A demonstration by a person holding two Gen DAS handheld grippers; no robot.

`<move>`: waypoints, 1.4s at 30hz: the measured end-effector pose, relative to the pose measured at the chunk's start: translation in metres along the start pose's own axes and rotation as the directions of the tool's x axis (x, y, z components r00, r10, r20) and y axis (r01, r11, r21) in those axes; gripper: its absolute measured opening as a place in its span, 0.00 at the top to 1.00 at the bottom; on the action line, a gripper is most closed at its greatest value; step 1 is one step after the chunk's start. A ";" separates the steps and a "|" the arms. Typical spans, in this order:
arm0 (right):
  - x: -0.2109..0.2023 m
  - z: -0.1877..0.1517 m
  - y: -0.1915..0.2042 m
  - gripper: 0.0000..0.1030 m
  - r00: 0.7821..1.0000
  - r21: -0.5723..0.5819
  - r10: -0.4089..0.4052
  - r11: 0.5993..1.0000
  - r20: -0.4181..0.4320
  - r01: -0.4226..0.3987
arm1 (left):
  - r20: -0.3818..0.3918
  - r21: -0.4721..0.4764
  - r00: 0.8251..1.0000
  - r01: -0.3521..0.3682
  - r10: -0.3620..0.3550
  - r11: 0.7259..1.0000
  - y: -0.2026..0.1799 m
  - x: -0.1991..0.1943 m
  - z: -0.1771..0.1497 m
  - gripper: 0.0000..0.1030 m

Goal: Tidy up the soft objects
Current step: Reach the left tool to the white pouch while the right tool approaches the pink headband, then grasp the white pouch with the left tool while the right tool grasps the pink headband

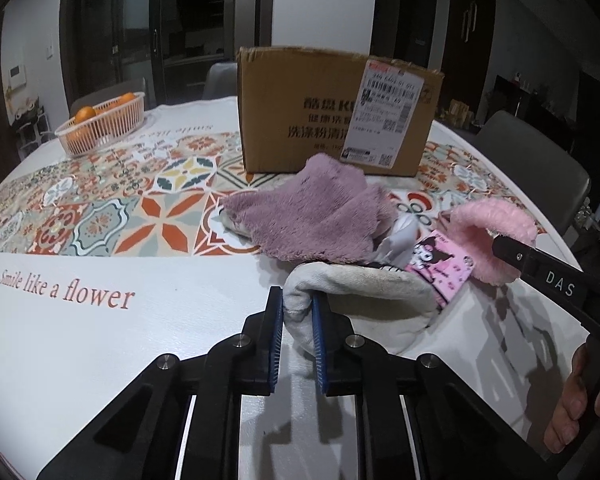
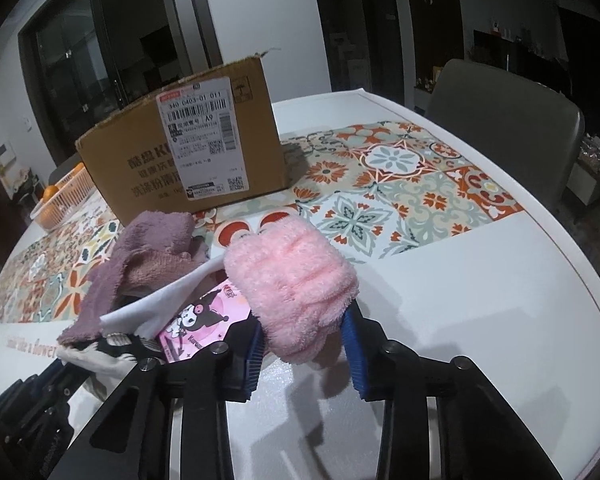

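Note:
My left gripper [image 1: 296, 312] is shut on the edge of a white cloth [image 1: 364, 300] lying on the table. Behind it lie a purple fluffy towel [image 1: 312, 216] and a pink cartoon-printed packet [image 1: 440, 268]. My right gripper [image 2: 304, 336] is shut on a pink fluffy cloth [image 2: 292, 280], held just above the table; it also shows in the left wrist view [image 1: 488, 236]. The purple towel [image 2: 148, 256], the packet [image 2: 196, 328] and the white cloth [image 2: 140, 316] lie to its left. A cardboard box [image 1: 332, 116] stands behind the pile, also in the right wrist view [image 2: 188, 152].
The table has a white top [image 1: 100, 340] with a patterned tile runner [image 2: 400, 184]. A pink basket of oranges [image 1: 100, 124] stands at the far left. Grey chairs [image 2: 508, 120] stand at the table's right edge. A hand [image 1: 580, 400] holds the right gripper.

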State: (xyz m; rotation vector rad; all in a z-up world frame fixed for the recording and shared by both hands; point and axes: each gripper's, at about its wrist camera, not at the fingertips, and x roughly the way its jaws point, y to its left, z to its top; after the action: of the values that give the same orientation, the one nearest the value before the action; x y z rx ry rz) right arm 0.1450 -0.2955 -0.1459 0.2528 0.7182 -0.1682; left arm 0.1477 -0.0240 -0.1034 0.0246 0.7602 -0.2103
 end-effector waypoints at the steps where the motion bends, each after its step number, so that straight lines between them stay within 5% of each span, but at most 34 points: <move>1: -0.003 0.000 0.000 0.66 1.000 0.001 0.001 1.000 0.004 -0.001 | 0.010 0.001 1.000 -0.001 0.001 1.000 -0.001 -0.005 0.000 0.85; 17: -0.066 0.005 0.006 0.66 0.996 -0.023 0.027 0.999 0.090 -0.025 | 0.140 -0.005 0.990 0.013 -0.012 1.000 -0.001 -0.065 0.011 0.86; 42: -0.115 0.042 0.043 0.66 0.966 -0.070 0.141 0.989 0.218 -0.129 | 0.349 -0.018 0.937 0.000 0.006 1.000 0.016 -0.118 0.069 0.86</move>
State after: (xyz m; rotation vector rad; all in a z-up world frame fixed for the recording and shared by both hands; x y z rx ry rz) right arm 0.0963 -0.2593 -0.0311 0.2255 0.4797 -0.0453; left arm 0.1143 0.0068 0.0267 -0.0283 0.4065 -0.1983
